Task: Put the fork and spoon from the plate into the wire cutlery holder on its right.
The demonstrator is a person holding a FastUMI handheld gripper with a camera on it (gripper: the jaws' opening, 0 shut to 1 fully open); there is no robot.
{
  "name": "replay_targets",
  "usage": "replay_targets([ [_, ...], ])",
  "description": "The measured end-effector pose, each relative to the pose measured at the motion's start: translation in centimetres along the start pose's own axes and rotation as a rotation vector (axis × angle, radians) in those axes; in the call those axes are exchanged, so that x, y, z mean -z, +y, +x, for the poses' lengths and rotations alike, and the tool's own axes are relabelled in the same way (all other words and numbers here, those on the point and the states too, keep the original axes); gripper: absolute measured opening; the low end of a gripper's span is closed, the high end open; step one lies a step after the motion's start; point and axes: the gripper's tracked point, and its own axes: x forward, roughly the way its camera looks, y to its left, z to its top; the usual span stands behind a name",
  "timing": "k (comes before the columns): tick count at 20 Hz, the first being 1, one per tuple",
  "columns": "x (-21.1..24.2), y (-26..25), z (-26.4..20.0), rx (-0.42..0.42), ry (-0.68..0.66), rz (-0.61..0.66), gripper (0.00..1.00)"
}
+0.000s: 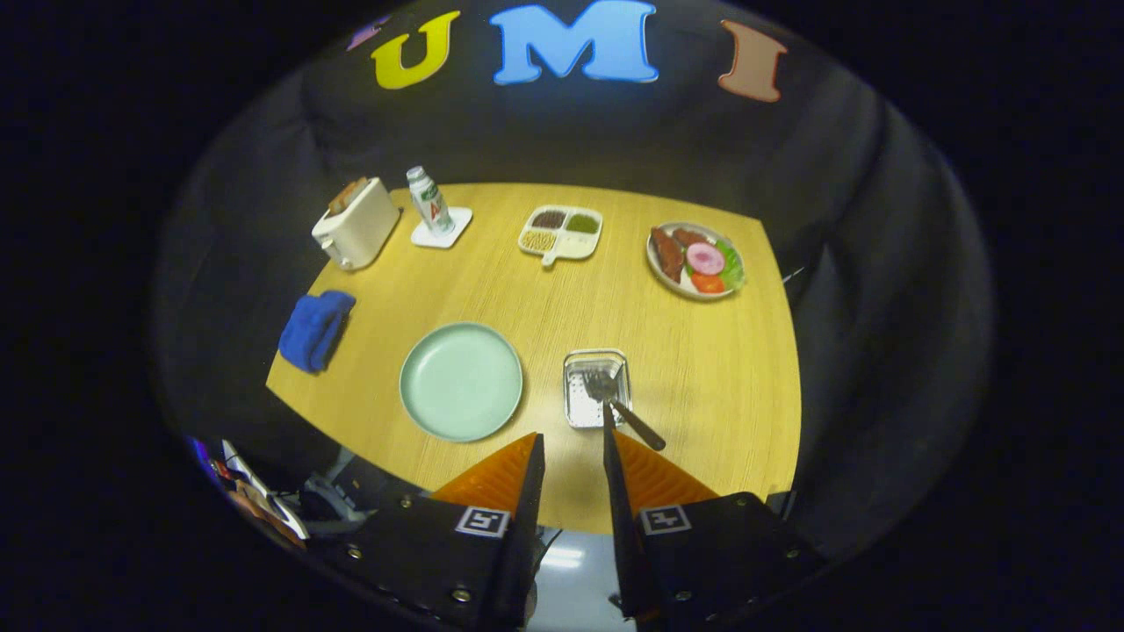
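The pale green plate [461, 380] sits near the table's front edge, just ahead of my left finger, with nothing on it. To its right stands the wire cutlery holder [595, 388], just beyond my right finger. A fork [615, 404] leans in the holder, tines over the basket and dark handle sticking out toward the front right. I cannot make out a spoon. My gripper [571, 432] hangs high above the table's front edge, open, with nothing between its fingers.
On the far side of the wooden table [702, 369] stand a toaster [356, 224], a bottle on a coaster [432, 206], a divided dish [562, 233] and a plate of food [696, 259]. A blue cloth [314, 329] lies at the left edge.
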Motion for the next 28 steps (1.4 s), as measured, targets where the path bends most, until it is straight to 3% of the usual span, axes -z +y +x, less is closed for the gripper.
replay_targets([
  [1,-0.3,0.7,-0.5,0.017,-0.083,0.015,0.48],
  [8,-0.8,4.7,-4.2,0.071,-0.470,0.152,0.54],
  [11,-1.4,6.6,-6.2,0.081,-0.638,0.167,0.87],
  [13,-1.2,6.4,-7.0,0.145,-0.707,0.103,0.91],
  [15,-0.9,7.8,-7.1,0.174,-0.722,0.045,0.93],
  [17,-1.0,8.8,-6.7,0.152,-0.721,0.036,0.93],
  [21,-1.2,8.8,-6.5,0.142,-0.740,0.070,0.93],
  [28,-1.0,8.5,-5.9,0.204,-0.837,0.133,0.93],
])
